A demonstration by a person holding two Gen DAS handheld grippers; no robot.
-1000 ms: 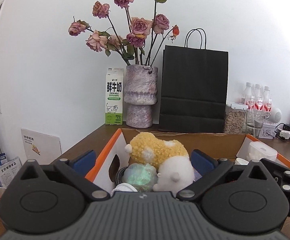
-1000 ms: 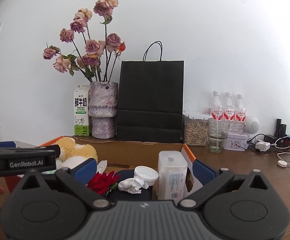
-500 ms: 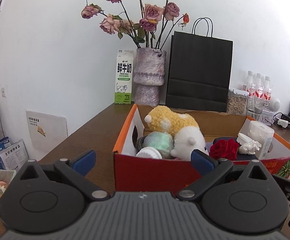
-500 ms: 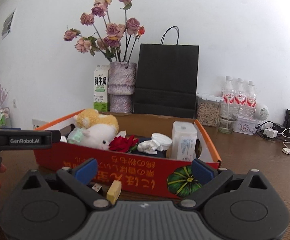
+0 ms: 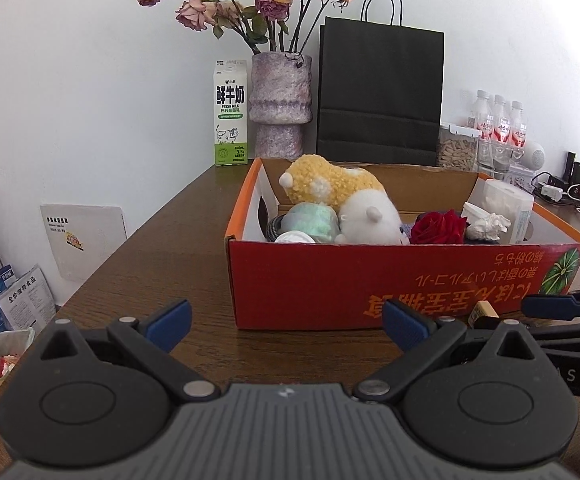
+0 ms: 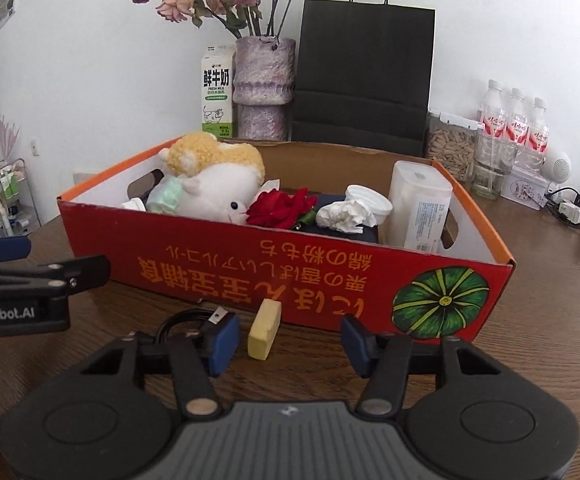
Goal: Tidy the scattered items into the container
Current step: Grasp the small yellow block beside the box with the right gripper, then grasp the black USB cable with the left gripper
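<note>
**Figure: Right gripper closing in over a yellow block beside the filled box**

The red cardboard box [image 6: 226, 256] stands on the wooden tabletop [image 5: 162, 264], well in from its near edge. It already holds most of the items: a yellow-and-white plush toy [image 6: 218, 176], a red rose [image 6: 278, 208], a crumpled tissue [image 6: 341, 214], a white lidded canister [image 6: 421, 208] and a pale green bundle [image 5: 309, 220].

Two items remain outside, both on the tabletop just before the box's near wall: a small yellow block [image 6: 265, 330], its far end close to or touching the wall, and a black cable with a plug [image 6: 194, 322] just to the block's left.

The right gripper [image 6: 288, 344] points down at this spot. Its jaws are closing, with the block ahead of and between the blue pads; the pads are not yet on it. The left pad [image 6: 222, 342] lies over the cable's plug end. The left gripper [image 5: 288, 322] hovers before the box's left near corner, jaws wide apart and empty.

The step in hand appears to be the pickup of the block. The next move calls for advancing slightly so the pads flank the block alone, without catching the cable, then closing, lifting over the near wall and releasing inside. The cable would likely follow.
</note>
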